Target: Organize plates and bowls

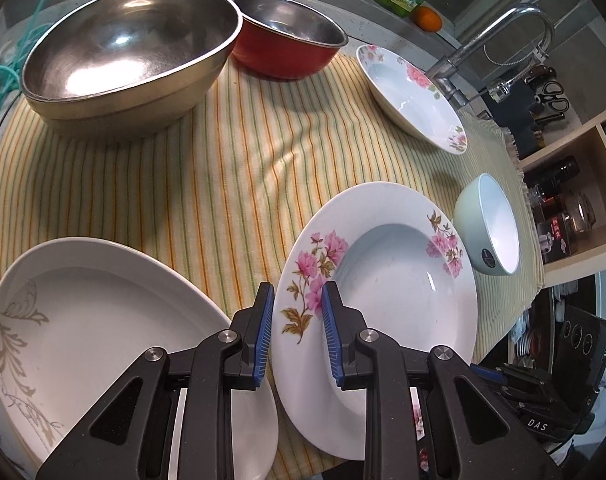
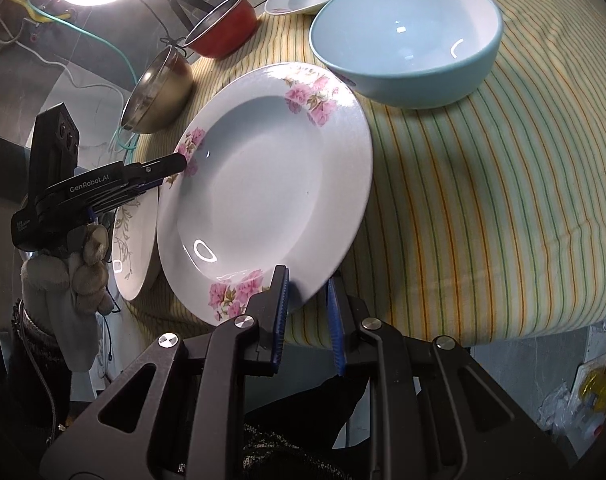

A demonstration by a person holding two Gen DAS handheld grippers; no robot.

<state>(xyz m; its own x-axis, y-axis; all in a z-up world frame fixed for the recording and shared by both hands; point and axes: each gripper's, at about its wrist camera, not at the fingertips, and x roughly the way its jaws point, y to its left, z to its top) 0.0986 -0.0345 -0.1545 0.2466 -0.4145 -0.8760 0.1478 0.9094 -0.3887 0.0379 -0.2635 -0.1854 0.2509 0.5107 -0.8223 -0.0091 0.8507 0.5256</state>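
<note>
Flowered plate (image 1: 383, 264) sits tilted on the striped cloth (image 1: 207, 168), its rim caught between both pairs of fingers. Left gripper (image 1: 297, 322) straddles one edge, jaws part open and not clamped tight; right gripper (image 2: 308, 312) straddles the opposite edge (image 2: 303, 284) likewise. Just left of the left fingers lies a leaf-patterned plate (image 1: 103, 320); a blue bowl (image 2: 407, 36) stands beyond the right fingers

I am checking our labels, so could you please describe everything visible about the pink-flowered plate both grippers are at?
The flowered plate is a glossy white deep plate, ceramic by its look, with a wide rim, a sunken well and pink flower sprays. It sits tilted on the striped cloth, its left edge over the leaf-patterned plate. The left gripper and the right gripper each straddle its rim, on opposite sides.
</note>
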